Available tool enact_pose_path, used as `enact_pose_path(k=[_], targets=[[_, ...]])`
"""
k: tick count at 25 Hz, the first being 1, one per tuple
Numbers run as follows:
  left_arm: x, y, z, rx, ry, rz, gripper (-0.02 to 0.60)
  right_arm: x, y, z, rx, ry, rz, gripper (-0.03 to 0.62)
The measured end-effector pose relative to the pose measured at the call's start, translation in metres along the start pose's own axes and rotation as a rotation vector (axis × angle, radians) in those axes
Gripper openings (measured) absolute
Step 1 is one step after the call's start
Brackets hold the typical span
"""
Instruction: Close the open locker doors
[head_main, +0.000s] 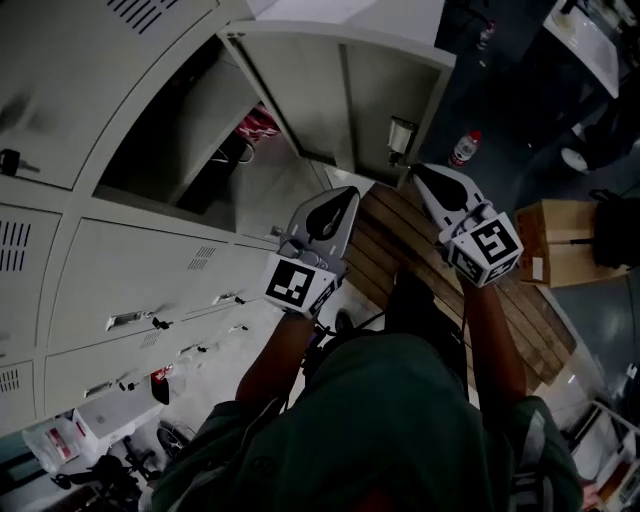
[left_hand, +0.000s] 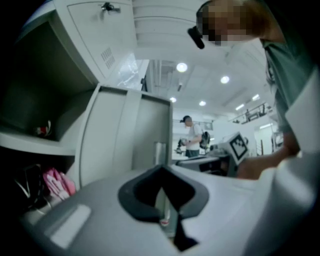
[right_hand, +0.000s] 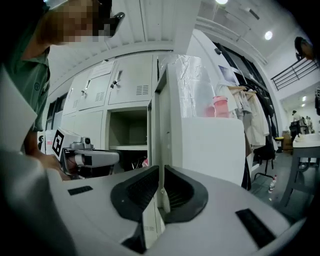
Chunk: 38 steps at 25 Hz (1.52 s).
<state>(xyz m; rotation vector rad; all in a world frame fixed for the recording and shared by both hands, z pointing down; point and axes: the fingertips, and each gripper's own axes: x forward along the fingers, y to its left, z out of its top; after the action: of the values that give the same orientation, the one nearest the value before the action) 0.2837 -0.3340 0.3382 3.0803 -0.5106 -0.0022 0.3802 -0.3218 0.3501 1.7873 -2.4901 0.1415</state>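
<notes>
Swung wide off the grey locker bank (head_main: 150, 285), the locker door (head_main: 350, 90), inner face turned toward the head view, hinged beside the open compartment (head_main: 180, 150). On the door's free edge, a small latch plate (head_main: 400, 135). Clamped on that free edge just beside the latch plate, the right gripper (head_main: 416, 176); in its own view, ribbed pads closed against either side of the thin sheet edge. To its left, the left gripper (head_main: 348, 195), near the door's inner face but apart from it, jaws a narrow slit apart, nothing held between them, only far background through the gap. Inside the compartment, something pink (head_main: 258, 122) toward the back. Around the opening, shut doors with vent slots and keys in their locks. Under both grippers, a slatted wooden bench (head_main: 375, 250). Past it on the dark floor, a red-capped bottle (head_main: 463, 147) and, well apart from it, a cardboard box (head_main: 555, 240). Nearest the head camera, the person's green top (head_main: 400, 420).
</notes>
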Motion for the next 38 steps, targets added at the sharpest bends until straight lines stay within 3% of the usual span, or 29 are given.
enact_pose_path(k=[10,15,19,26,38], targets=[[0.056,-0.009,-0.007,-0.019,0.011,0.079,-0.002,0.010,-0.038,0.017,0.013,-0.044,0.253,0.017],[0.062,-0.011,-0.008,-0.026,0.012,0.126,-0.002,0.011,-0.032,0.021,0.006,-0.085,0.405,0.021],[0.053,-0.011,-0.004,-0.035,-0.001,0.163,-0.002,0.006,-0.017,0.018,-0.017,-0.062,0.476,0.021],[-0.001,-0.006,-0.009,-0.037,-0.014,0.226,-0.002,-0.002,0.046,0.017,-0.040,-0.089,0.550,0.021],[-0.129,0.006,0.000,0.001,-0.036,0.310,-0.002,0.021,0.184,0.018,-0.064,-0.100,0.587,0.021]])
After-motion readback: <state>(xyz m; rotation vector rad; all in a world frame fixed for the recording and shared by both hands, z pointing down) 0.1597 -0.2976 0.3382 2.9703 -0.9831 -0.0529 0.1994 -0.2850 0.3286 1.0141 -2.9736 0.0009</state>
